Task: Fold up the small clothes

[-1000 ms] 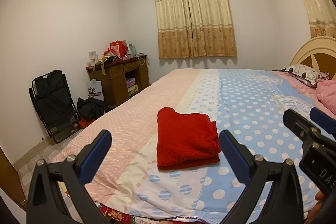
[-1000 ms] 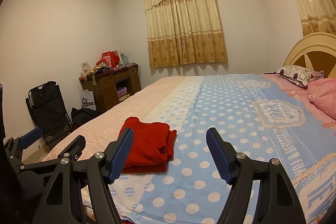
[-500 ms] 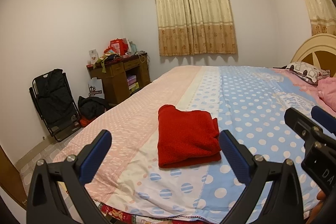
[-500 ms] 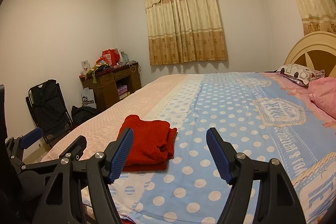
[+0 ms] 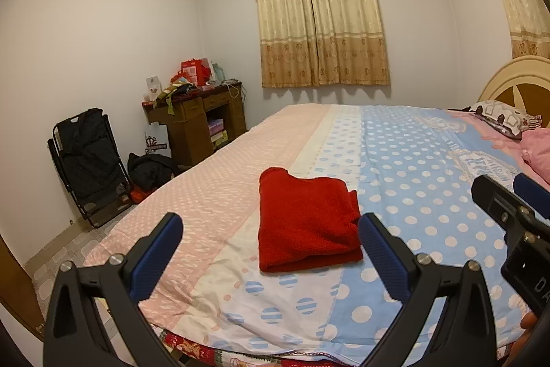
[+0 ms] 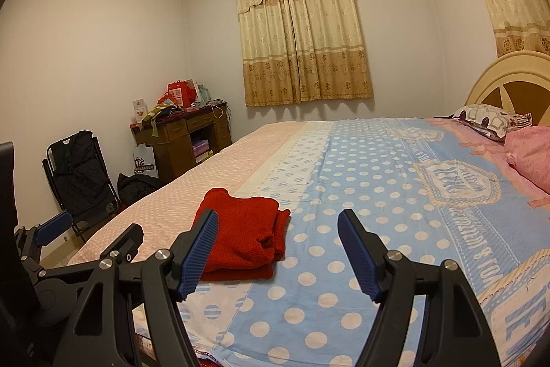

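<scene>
The red garment [image 5: 306, 222] lies folded on the bed [image 5: 429, 195], ahead of your left gripper [image 5: 270, 250], which is nearer. Your right gripper [image 6: 278, 250] sits beside it. Both jaws stand spread, empty.

The folded garment [image 5: 306, 222] lies on the bed [image 5: 429, 167] near its foot edge — in the left wrist view at twelve o'clock from the left tongs [image 5: 271, 250], and at ten o'clock from the right tongs [image 6: 278, 250] in their own view. The pillows [image 6: 491, 121] sit at two o'clock against the headboard [image 6: 508, 74]. Beyond the bed at ten o'clock stands a cluttered tabletop [image 5: 196, 95] — a folded chair [image 5: 87, 160] leans on the wall to its left, a bag [image 5: 149, 169] on the floor between them.
</scene>
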`<state>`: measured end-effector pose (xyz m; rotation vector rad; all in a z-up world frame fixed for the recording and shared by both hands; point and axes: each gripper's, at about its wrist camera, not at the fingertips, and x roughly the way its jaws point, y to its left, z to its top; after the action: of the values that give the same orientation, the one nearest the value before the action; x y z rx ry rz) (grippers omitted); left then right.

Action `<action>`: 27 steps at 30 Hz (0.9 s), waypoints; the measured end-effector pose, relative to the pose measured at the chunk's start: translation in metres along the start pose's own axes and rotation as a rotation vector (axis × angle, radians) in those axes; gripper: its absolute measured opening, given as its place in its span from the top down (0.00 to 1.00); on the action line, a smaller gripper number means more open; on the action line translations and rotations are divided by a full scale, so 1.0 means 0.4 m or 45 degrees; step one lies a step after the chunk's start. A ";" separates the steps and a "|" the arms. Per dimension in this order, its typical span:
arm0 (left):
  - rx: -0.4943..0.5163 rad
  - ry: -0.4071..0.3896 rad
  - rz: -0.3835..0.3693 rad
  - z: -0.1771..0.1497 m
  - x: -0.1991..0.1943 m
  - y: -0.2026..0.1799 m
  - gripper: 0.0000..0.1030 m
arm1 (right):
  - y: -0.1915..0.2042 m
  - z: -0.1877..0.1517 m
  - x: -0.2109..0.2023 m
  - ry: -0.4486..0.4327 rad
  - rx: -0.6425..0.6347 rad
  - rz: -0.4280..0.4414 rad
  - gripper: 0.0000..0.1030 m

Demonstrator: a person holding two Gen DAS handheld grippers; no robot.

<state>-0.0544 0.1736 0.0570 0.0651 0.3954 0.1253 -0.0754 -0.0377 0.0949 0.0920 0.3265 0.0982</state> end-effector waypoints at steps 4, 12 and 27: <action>-0.009 0.022 -0.014 0.001 0.010 -0.001 0.00 | -0.002 -0.001 0.002 0.002 0.003 0.000 0.29; -0.007 0.018 -0.014 0.001 0.010 -0.001 0.00 | -0.007 -0.005 0.005 0.010 0.004 0.002 0.29; -0.018 0.049 -0.126 0.006 0.030 0.002 0.00 | -0.012 -0.022 0.011 0.022 0.013 0.001 0.29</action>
<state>-0.0425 0.1760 0.0547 0.0296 0.4351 0.0318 -0.0737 -0.0414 0.0848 0.1010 0.3445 0.0979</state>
